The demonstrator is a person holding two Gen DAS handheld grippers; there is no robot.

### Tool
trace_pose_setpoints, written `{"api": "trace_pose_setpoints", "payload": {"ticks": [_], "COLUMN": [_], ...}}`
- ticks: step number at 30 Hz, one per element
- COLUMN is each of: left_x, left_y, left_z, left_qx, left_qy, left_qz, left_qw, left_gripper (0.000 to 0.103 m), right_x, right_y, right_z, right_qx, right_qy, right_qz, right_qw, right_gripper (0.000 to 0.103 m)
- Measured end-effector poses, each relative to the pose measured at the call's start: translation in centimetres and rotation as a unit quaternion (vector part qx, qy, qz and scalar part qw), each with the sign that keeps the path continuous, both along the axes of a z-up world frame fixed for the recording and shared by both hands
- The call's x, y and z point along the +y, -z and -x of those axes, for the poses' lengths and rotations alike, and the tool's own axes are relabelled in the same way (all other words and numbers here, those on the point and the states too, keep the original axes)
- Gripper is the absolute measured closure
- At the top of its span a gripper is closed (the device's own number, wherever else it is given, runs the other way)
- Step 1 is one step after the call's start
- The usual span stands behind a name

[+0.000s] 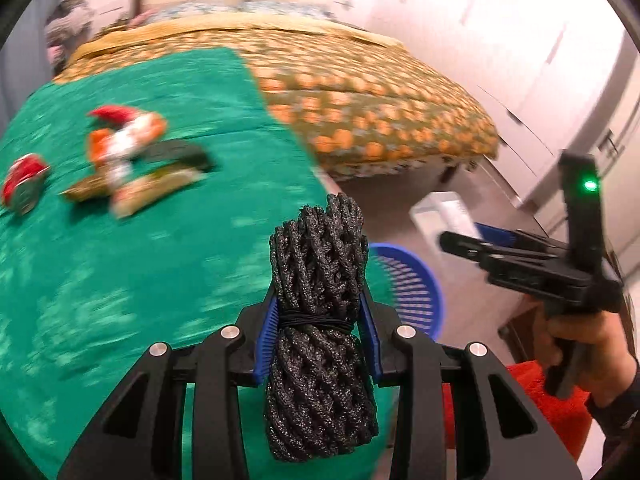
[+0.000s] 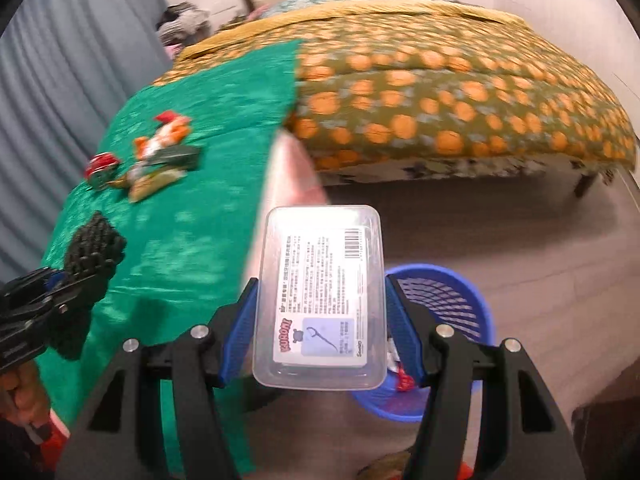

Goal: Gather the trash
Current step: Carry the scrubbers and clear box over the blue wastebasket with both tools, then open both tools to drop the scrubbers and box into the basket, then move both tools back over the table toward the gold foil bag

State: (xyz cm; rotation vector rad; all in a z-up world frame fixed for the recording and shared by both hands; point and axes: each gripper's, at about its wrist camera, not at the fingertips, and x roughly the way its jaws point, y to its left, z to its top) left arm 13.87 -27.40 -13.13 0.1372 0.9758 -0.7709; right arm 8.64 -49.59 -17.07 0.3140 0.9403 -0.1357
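My left gripper (image 1: pixel 320 332) is shut on a black bundle of cord (image 1: pixel 318 320) tied with a band, held above the green cloth's (image 1: pixel 160 264) right edge. It also shows in the right wrist view (image 2: pixel 92 248). My right gripper (image 2: pixel 320 320) is shut on a clear plastic floss-pick box (image 2: pixel 320 300) with a printed label, held above a blue slatted basket (image 2: pixel 448 312). The basket also shows in the left wrist view (image 1: pixel 408 288). Loose wrappers (image 1: pixel 128 156) and a red round piece (image 1: pixel 24 188) lie on the cloth at the left.
A bed with an orange-dotted quilt (image 2: pixel 440 100) stands behind. The basket stands on a grey floor (image 2: pixel 520 224) beside the cloth-covered table. White cupboards (image 1: pixel 520 60) line the right wall, grey curtains (image 2: pixel 60 100) the left.
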Motion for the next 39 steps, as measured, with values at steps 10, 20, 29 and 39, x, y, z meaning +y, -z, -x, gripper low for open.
{"api": "trace_pose_setpoints", "payload": {"ticks": [10, 20, 29, 39], "left_x": [-13.3, -20.2, -21.6, -18.4], "left_y": [5.5, 13.4, 18.5, 9.6], "left_z": [2.5, 2.2, 0.0, 3.9], "left_qx": [0.033, 0.052, 0.065, 0.021], "left_qy": [0.05, 0.054, 0.025, 0.039], "left_qz": [-0.029, -0.069, -0.088, -0.015], "left_qw": [0.9978, 0.9948, 0.9937, 0.9989], "left_gripper": [0.066, 0.065, 0.037, 0.021], "right_x": [-9.2, -14.1, -16.4, -15.7], "right_y": [6.5, 12.2, 13.9, 6.1], "right_z": [2.4, 2.5, 1.8, 4.0], "right_qx": [0.042, 0.062, 0.052, -0.036], "right_qy": [0.062, 0.089, 0.107, 0.137], "right_qz": [-0.014, -0.083, -0.122, -0.044], "right_qw": [0.997, 0.991, 0.985, 0.989], "right_gripper": [0.043, 0.043, 0.033, 0.014]}}
